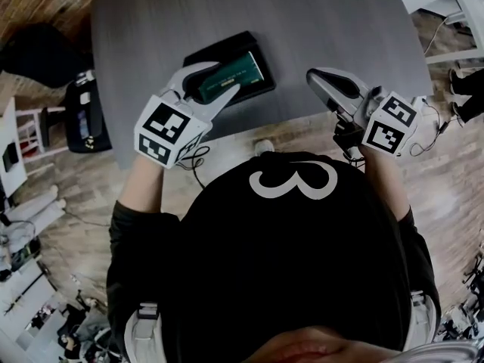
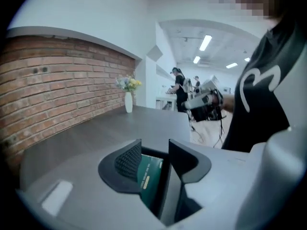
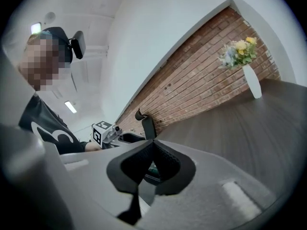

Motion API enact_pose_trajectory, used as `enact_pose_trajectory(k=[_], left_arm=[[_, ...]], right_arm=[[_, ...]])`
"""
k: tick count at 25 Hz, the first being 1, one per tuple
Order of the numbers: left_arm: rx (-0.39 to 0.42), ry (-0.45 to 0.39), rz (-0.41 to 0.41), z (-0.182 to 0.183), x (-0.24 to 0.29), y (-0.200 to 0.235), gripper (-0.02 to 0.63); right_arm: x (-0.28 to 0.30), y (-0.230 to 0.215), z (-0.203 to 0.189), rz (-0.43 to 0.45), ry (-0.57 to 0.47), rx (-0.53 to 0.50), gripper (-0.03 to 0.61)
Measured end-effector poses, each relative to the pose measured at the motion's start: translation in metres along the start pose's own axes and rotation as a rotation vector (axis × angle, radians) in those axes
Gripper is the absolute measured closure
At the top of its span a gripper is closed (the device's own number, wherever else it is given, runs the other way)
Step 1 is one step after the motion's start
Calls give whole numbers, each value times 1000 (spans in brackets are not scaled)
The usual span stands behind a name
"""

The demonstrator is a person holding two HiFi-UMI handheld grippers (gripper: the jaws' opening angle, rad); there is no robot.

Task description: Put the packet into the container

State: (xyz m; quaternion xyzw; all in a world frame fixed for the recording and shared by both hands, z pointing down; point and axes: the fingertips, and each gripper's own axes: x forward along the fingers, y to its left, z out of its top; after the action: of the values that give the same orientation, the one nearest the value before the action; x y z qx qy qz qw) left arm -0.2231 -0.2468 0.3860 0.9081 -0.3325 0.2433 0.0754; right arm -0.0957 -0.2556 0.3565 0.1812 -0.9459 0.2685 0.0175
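Between the left claw's (image 2: 154, 145) two black, mesh-textured pads (image 2: 128, 159), which stand apart, lies the dark green, flat rectangular packet (image 2: 149, 174) with a small pale label. The left pad sits just beside its edge, while a clear gap separates it from the right pad, so neither presses on it. From the head view, this claw's pale grey jaws straddle the packet's near end from both sides. The packet lies flat inside the shallow black rectangular container (image 1: 223, 46), whose raised rim frames it all round. That container rests near the front edge of the dark grey table (image 1: 302, 21), whose surface has a fine wood-grain streak.

Off to the side, well apart from the container, the right claw (image 3: 152, 145) hovers over the table's front edge with its pads meeting at the tips and nothing clamped between them. Each claw carries a white cube with black square markers (image 1: 170, 131).

Farther out, a slim white vase of yellow and pale flowers (image 3: 253, 80) stands at the table's far end beside a red brick wall (image 2: 57, 90).
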Motion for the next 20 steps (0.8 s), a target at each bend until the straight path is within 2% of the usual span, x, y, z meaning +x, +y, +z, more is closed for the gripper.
enact_pose_trajectory(k=[3, 7, 9, 12, 15, 20], left_arm=[[-173, -132, 55, 27, -20, -1, 495], [-360, -275, 120, 43, -44, -2, 606], [-434, -336, 123, 43, -51, -9, 606], [-471, -368, 128, 37, -55, -20, 603], [-492, -373, 120, 28, -56, -27, 603], [-481, -373, 129, 24, -57, -30, 603]], right_arm=[[10, 16, 15, 44, -8, -61, 575], [25, 38, 19, 96, 5, -115, 575], [32, 49, 17, 134, -4, -118, 575], [41, 58, 12, 171, -18, -101, 575], [49, 62, 1, 168, -14, -94, 575], [55, 64, -7, 165, -9, -88, 575]])
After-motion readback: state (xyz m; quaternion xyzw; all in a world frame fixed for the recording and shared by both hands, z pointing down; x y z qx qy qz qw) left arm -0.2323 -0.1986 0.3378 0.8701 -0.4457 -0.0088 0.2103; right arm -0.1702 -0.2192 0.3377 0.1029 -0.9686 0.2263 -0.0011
